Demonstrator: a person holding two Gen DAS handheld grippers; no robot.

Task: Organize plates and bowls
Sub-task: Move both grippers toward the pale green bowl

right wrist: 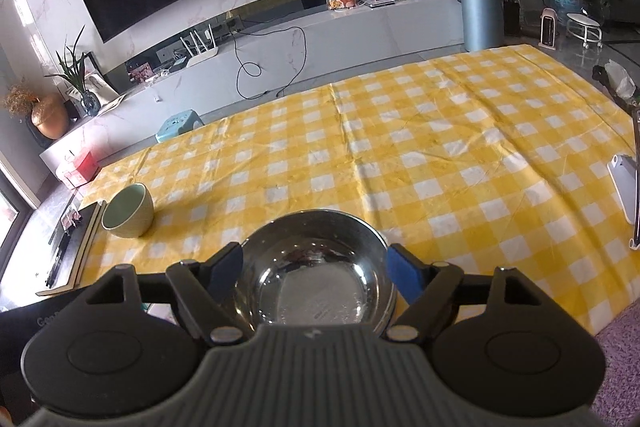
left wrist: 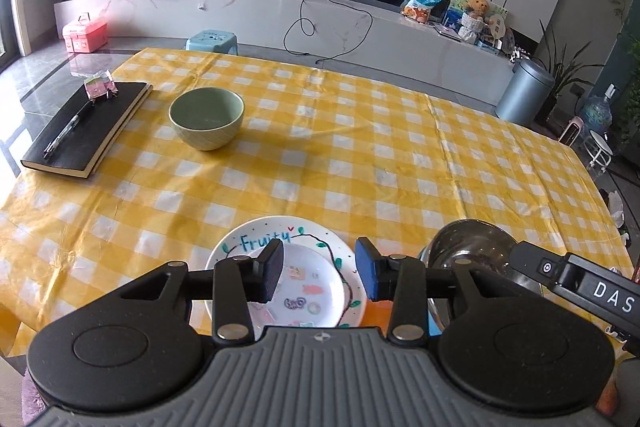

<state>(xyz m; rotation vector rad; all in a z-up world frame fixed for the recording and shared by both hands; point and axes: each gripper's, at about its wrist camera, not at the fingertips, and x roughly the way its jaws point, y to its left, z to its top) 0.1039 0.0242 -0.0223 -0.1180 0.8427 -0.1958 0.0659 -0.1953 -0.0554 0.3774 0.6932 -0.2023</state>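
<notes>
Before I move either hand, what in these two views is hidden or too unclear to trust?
- Near rim of the Fruity plate, left wrist view: covered by the left tongs body.
- Steel bowl, right wrist view: whether the open right tongs touch its sides; its near rim is hidden.
- Steel bowl, left wrist view: partly behind the right tongs' arm.
- White object at the right edge: cut off, unidentifiable.
- Green bowl: contents unclear.

A yellow-and-white checked tablecloth (left wrist: 360,155) carries a pale green bowl (left wrist: 206,118), a shiny steel bowl (right wrist: 316,275) and a black notebook (left wrist: 86,129).
</notes>
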